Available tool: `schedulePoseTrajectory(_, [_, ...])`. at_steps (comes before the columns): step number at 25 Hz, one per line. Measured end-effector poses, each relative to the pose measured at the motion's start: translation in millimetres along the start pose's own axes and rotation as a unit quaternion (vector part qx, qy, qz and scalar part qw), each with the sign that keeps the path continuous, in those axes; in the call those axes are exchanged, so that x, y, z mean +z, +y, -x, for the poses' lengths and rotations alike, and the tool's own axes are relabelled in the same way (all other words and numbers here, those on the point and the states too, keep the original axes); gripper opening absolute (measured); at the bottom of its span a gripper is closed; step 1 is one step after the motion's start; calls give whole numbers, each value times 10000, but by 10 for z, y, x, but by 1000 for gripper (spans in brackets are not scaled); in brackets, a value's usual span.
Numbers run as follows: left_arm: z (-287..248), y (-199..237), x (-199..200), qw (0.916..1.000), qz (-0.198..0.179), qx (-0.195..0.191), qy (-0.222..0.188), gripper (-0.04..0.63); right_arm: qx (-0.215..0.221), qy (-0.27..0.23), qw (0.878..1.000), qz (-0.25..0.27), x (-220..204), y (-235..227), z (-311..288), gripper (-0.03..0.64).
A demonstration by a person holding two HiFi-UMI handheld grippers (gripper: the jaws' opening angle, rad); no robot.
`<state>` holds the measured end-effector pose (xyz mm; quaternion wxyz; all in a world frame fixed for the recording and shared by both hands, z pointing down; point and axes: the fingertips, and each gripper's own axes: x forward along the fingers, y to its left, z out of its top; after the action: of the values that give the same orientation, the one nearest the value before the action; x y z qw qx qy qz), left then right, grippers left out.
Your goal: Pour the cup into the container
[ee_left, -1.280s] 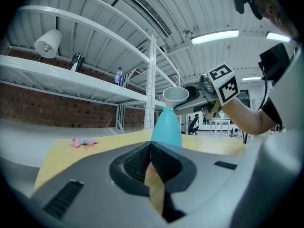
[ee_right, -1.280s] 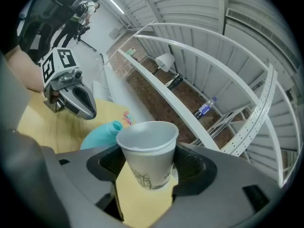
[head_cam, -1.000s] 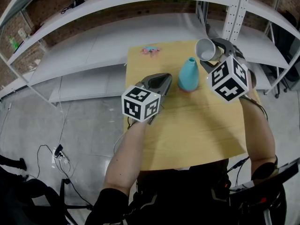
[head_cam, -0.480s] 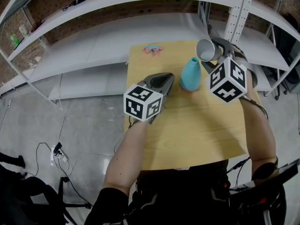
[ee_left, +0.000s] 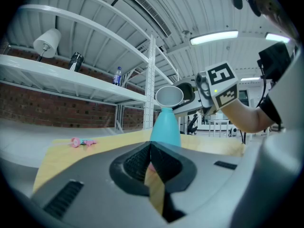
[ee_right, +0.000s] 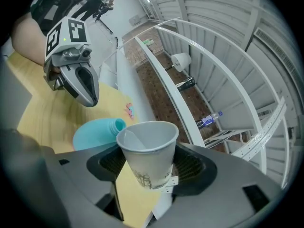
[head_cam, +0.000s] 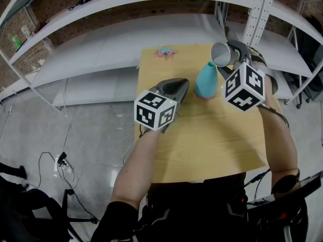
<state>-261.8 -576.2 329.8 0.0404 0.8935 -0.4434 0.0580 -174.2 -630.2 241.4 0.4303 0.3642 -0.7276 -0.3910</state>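
blurry: pink thing [head_cam: 163, 53], too small
count: one paper cup [ee_right: 146, 148], one teal bottle [head_cam: 207, 79]
right gripper [ee_right: 148, 172]: gripping paper cup
left gripper [ee_left: 151, 161]: closed, empty

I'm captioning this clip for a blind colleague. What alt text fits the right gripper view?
The right gripper clamps a white paper cup between its fingers, the cup's open mouth close to the neck of a teal bottle-shaped container on a light wooden table. Beyond, the shut left gripper hovers over the table.

Bright, even overhead light from ceiling tubes [ee_left: 213, 37] casts soft shadows, while wide-angle lenses bend the shelves [head_cam: 126, 39] and darken the gripper views' corners.
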Motion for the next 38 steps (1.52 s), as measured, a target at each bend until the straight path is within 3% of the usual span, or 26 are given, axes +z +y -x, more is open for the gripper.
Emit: schedulePoseTrajectory(38, [12,-8,1,10000,-3,-15,-5,2,-145,90,9983,557,76,-11,11,318])
